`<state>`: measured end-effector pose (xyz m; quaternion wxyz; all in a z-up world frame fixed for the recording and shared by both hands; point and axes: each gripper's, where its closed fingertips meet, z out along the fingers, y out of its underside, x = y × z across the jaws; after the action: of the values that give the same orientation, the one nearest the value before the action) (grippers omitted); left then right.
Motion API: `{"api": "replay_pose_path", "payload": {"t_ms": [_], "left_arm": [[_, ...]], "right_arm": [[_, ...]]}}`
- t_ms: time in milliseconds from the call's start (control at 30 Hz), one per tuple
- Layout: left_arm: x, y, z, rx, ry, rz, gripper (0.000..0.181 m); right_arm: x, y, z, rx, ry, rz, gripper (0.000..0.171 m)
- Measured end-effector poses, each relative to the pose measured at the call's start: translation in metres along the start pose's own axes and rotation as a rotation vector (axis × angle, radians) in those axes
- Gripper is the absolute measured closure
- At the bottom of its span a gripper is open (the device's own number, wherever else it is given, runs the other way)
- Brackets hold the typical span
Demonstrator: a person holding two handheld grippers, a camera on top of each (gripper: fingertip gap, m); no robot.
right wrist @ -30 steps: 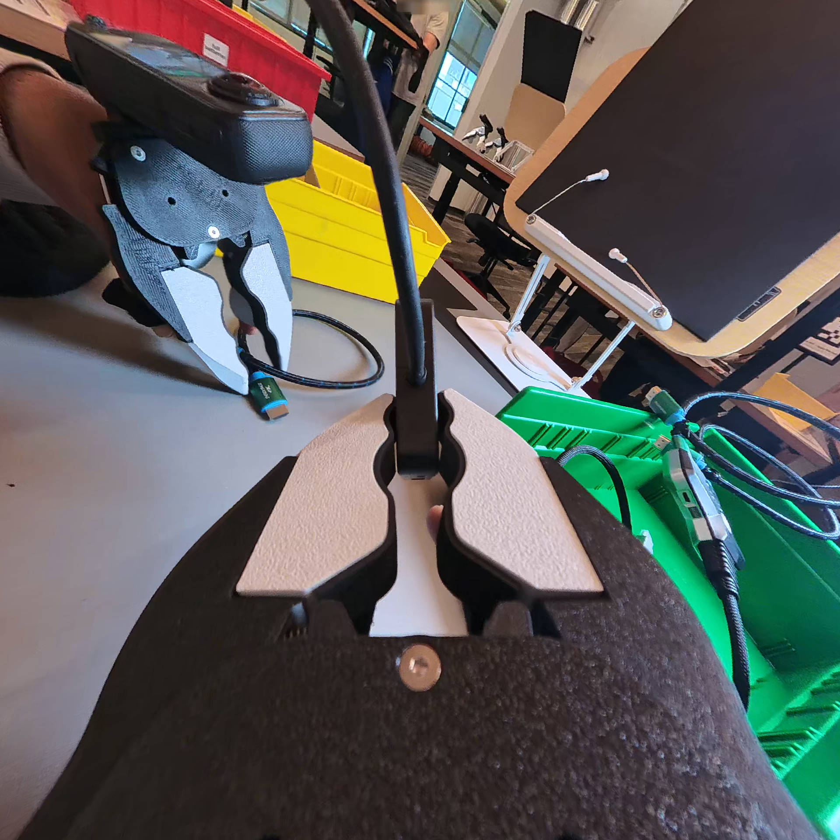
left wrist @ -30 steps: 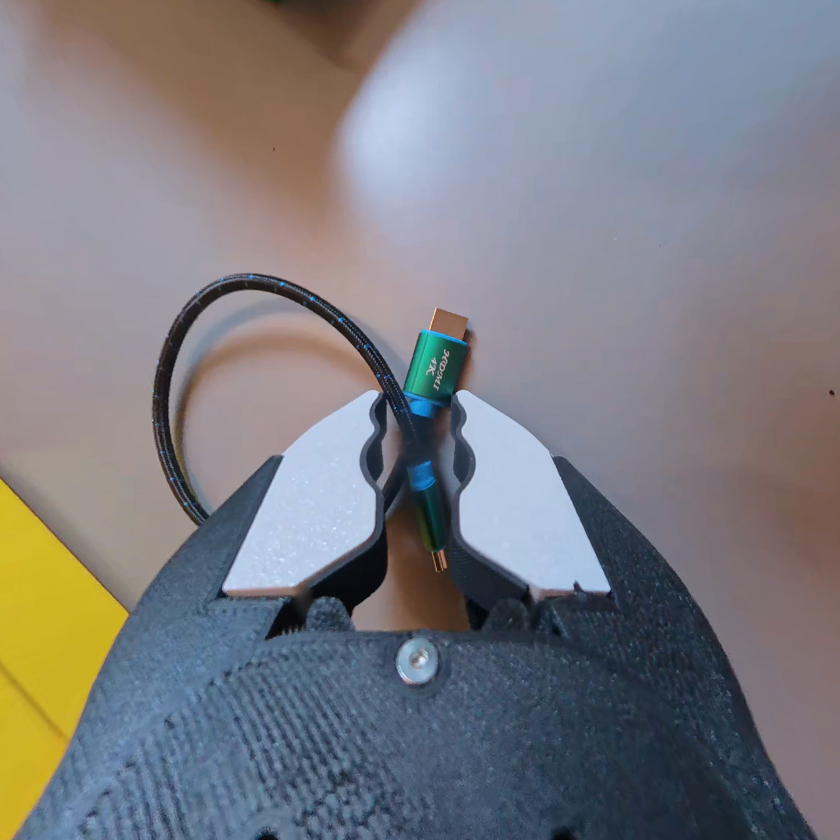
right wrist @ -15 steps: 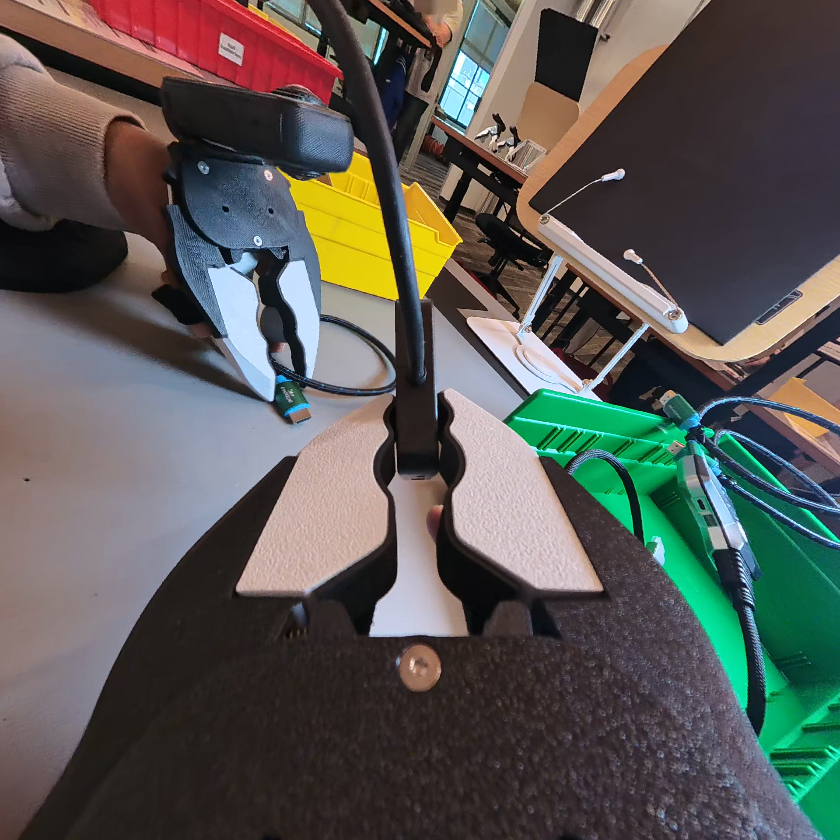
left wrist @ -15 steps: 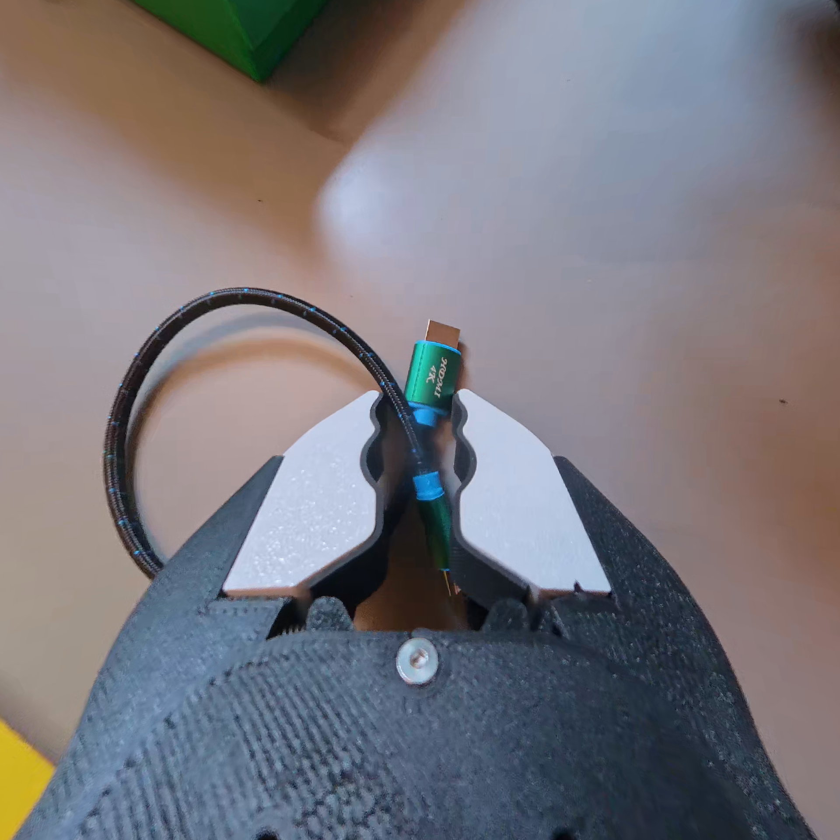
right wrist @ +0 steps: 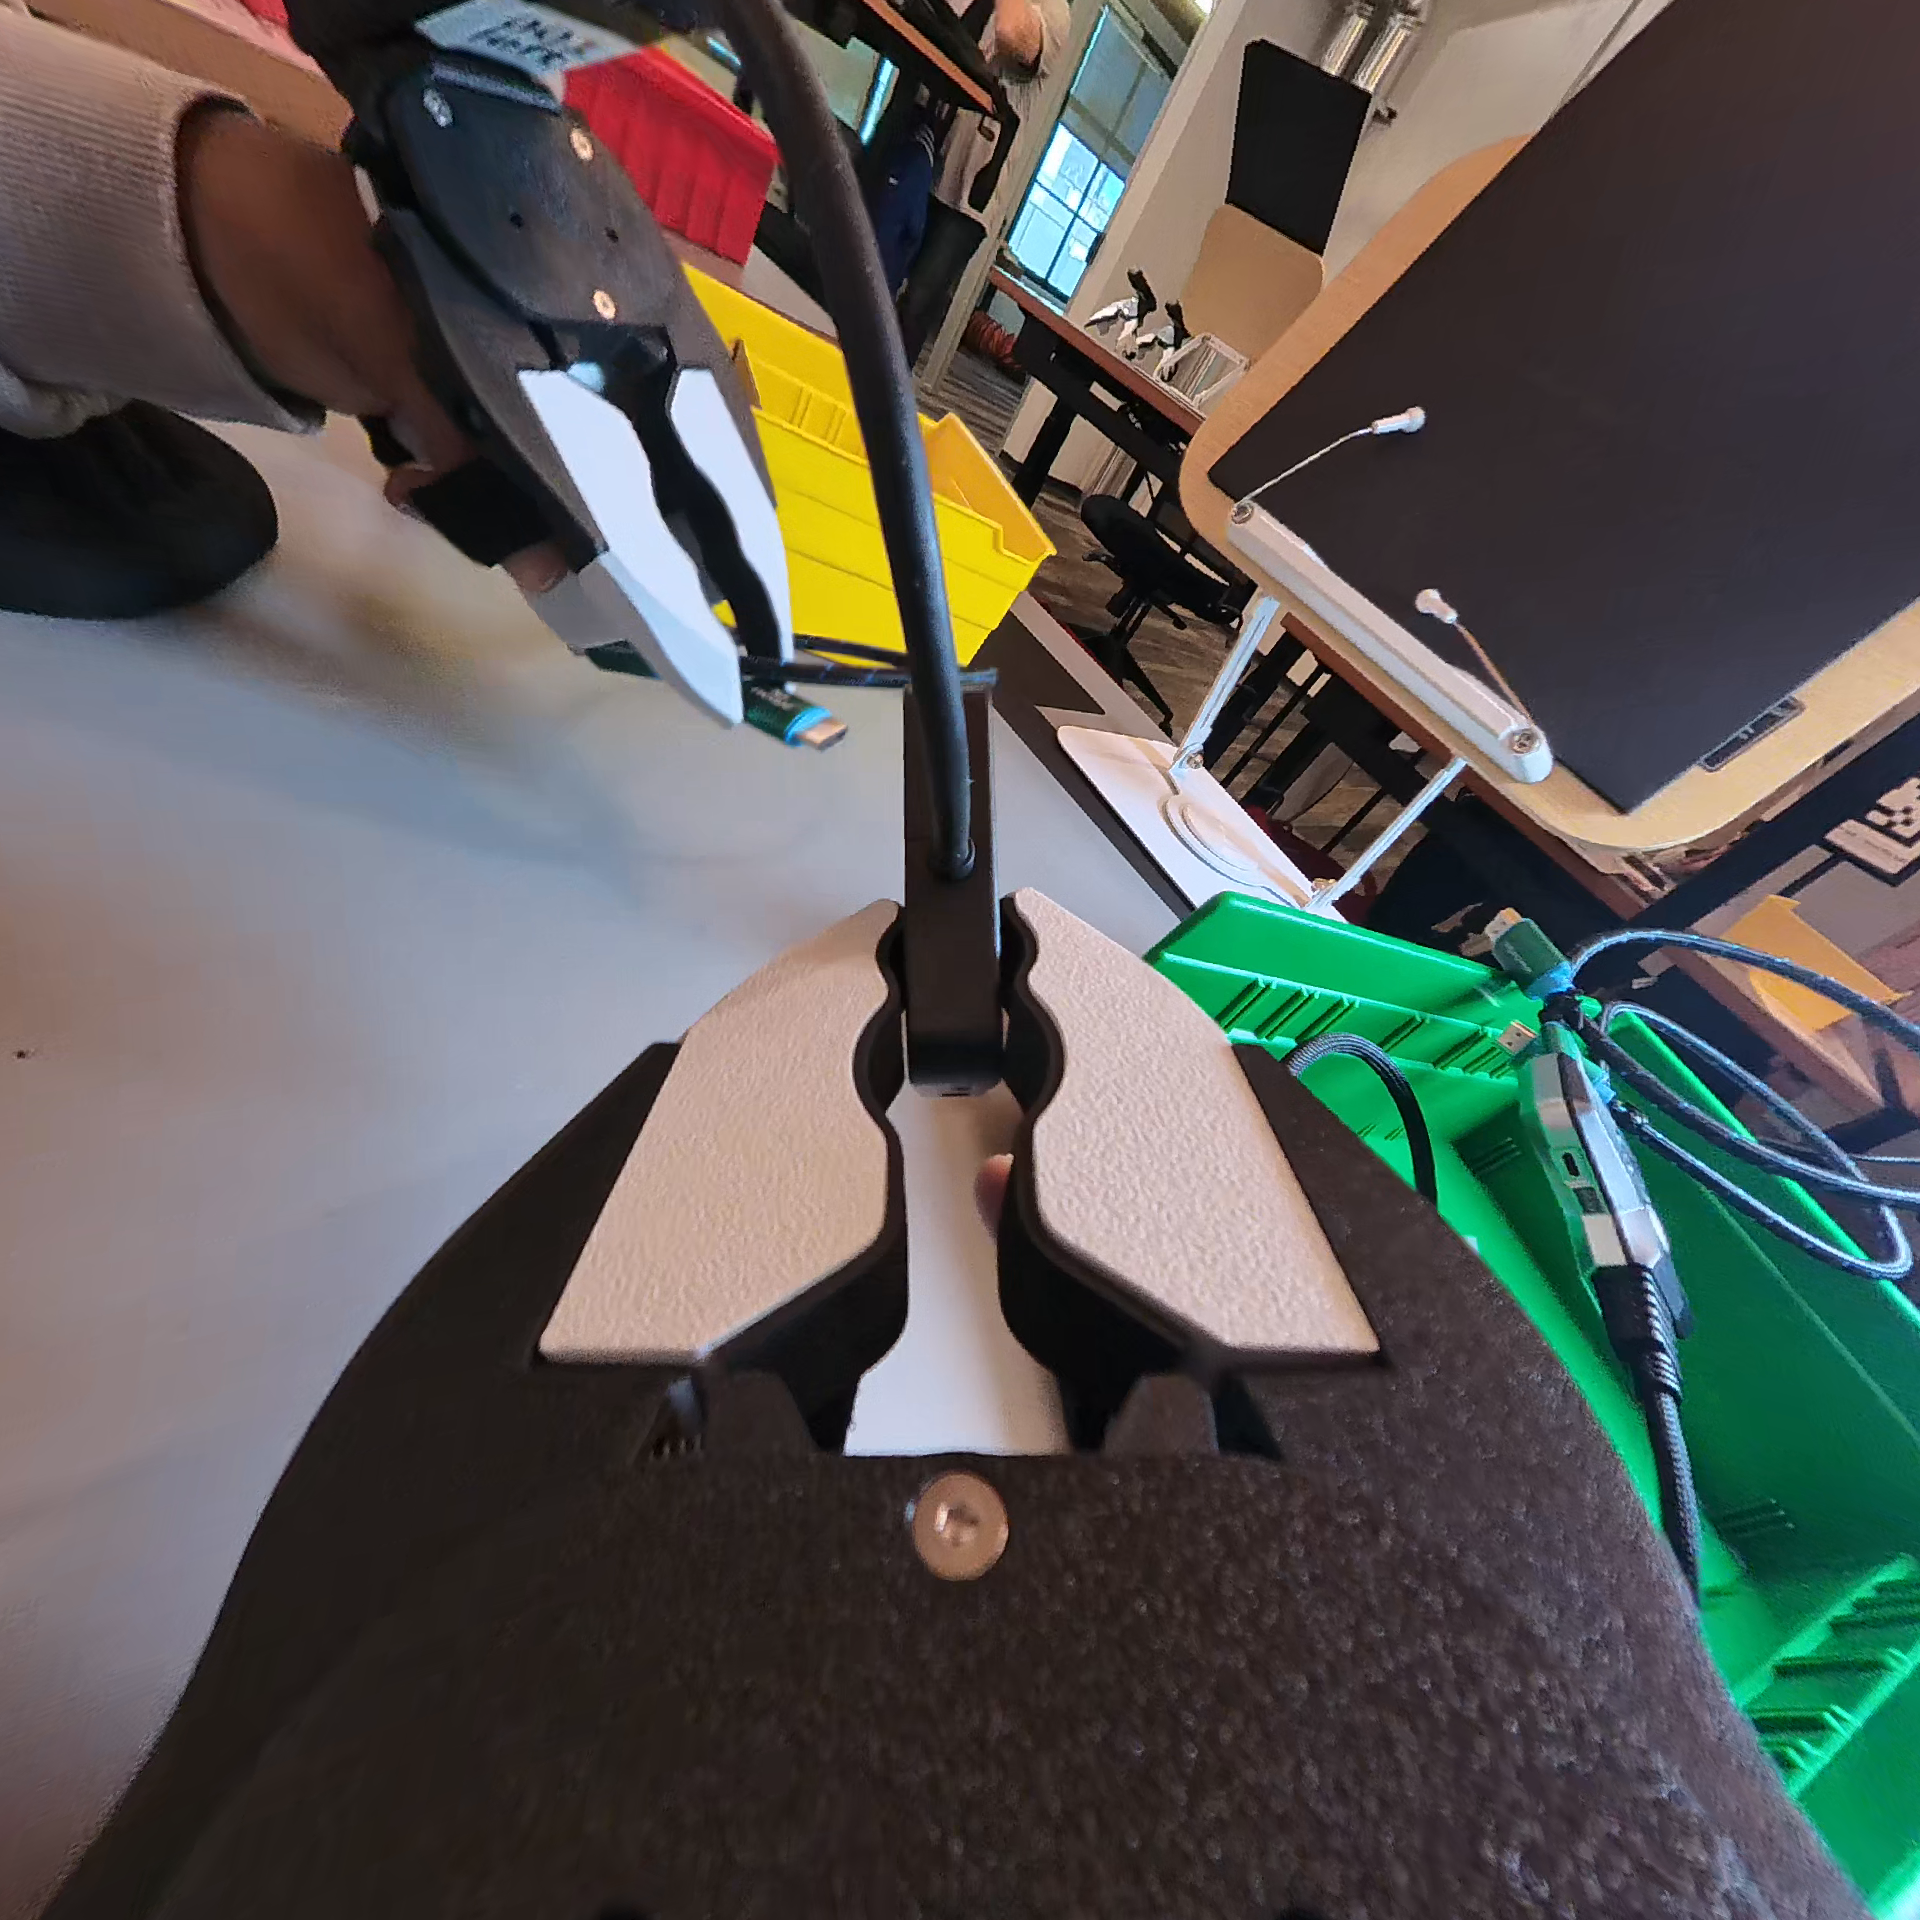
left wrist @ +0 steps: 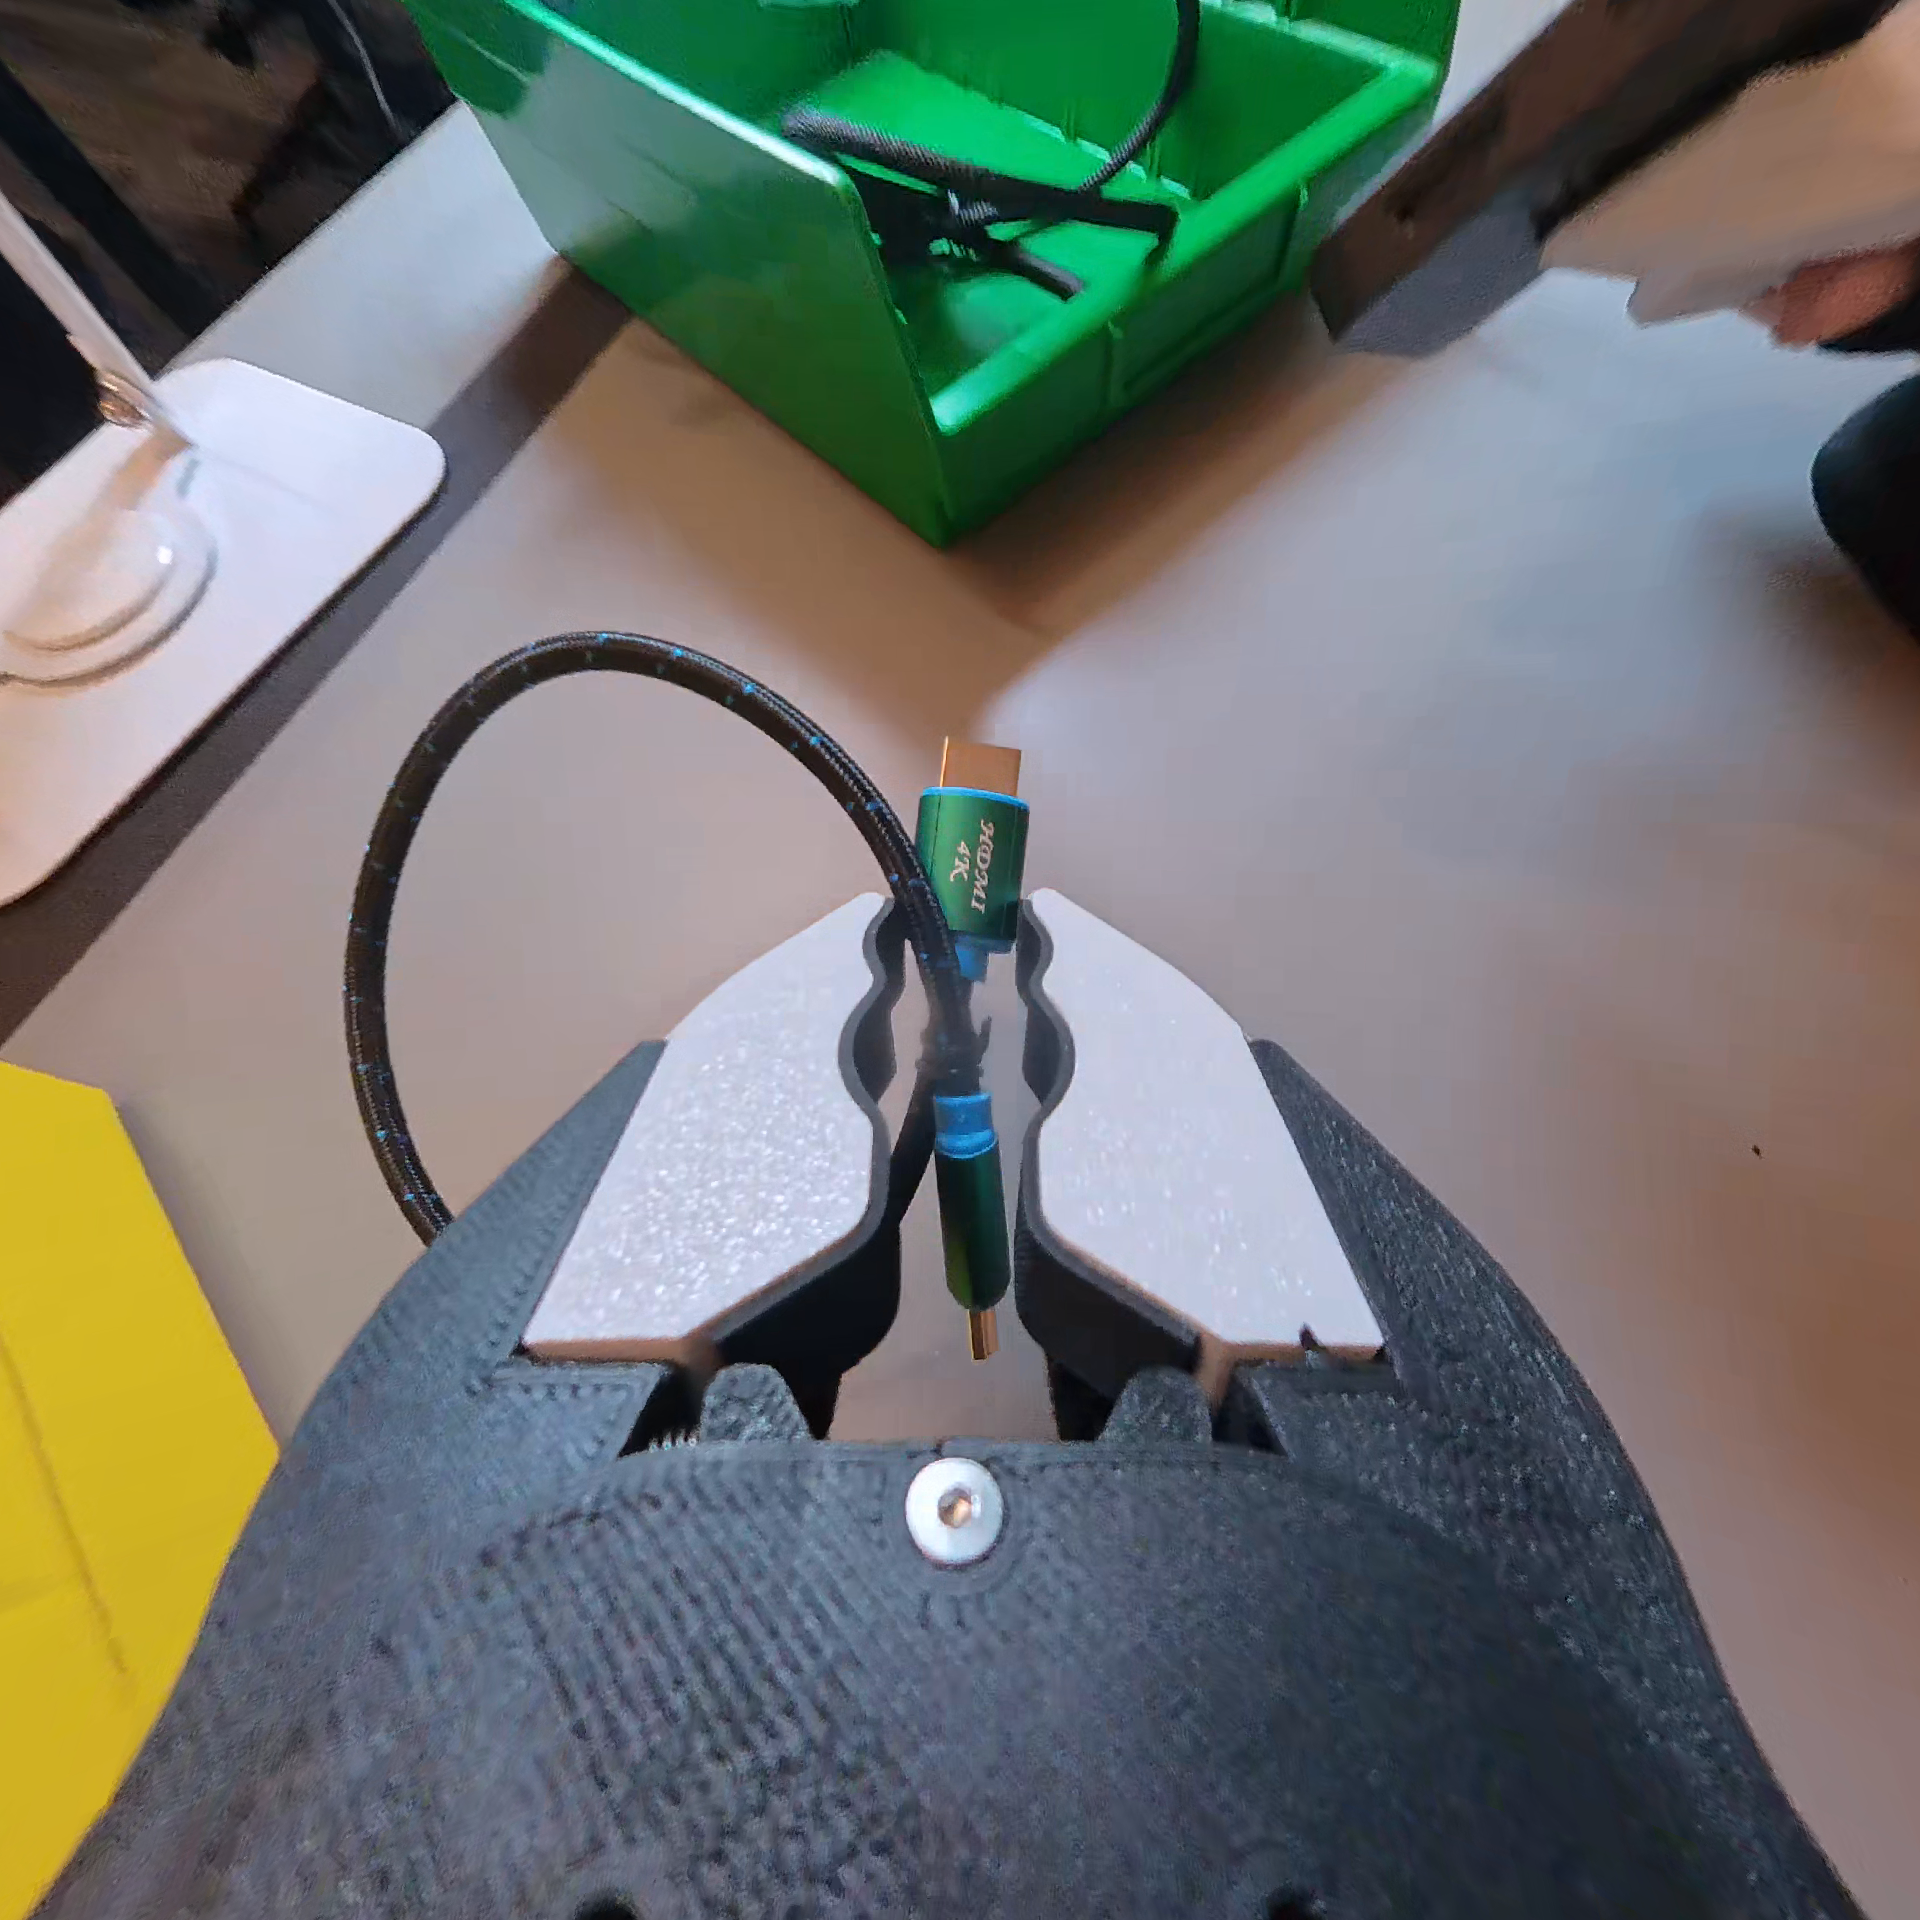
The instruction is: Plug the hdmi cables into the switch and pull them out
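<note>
My left gripper [left wrist: 958, 904] is shut on a short braided HDMI cable [left wrist: 416, 831] just behind its green plug [left wrist: 971, 862], whose gold tip points forward. The cable's other green plug [left wrist: 971, 1226] hangs between the fingers. It is held above the grey table [left wrist: 1455, 935]. My right gripper [right wrist: 951, 909] is shut on the black switch [right wrist: 951, 997], which stands upright with a thick black cable [right wrist: 883, 364] rising from it. In the right wrist view the left gripper [right wrist: 727, 665] hovers up left of the switch, its plug [right wrist: 795, 717] pointing toward it, a short gap apart.
A green bin [left wrist: 727, 239] with more cables stands ahead, and also shows at the right of the right wrist view [right wrist: 1351, 1008], holding a grey adapter [right wrist: 1590, 1174]. A yellow bin [right wrist: 862, 499] is behind the left gripper. A white lamp base [left wrist: 208, 540] sits at the table edge. Left tips to right tips: about 15 centimetres.
My left gripper has lifted the cable off the table and swung toward the green bin and the right gripper. The right gripper still holds the switch and has hardly moved.
</note>
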<state>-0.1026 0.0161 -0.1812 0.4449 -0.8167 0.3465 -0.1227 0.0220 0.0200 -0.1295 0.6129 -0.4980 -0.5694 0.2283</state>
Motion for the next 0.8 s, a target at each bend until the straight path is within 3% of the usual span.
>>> {"api": "replay_pose_path", "payload": {"t_ms": [333,800], "left_arm": [[-0.017,-0.024,-0.015,0.168,-0.116,-0.017,0.160],[-0.007,-0.030,-0.019,0.070,-0.088,0.075,0.160]], "right_arm": [[-0.012,0.011,0.005,-0.027,-0.029,-0.173,0.157],[0.012,0.017,0.000,-0.061,0.074,-0.302,0.156]]}}
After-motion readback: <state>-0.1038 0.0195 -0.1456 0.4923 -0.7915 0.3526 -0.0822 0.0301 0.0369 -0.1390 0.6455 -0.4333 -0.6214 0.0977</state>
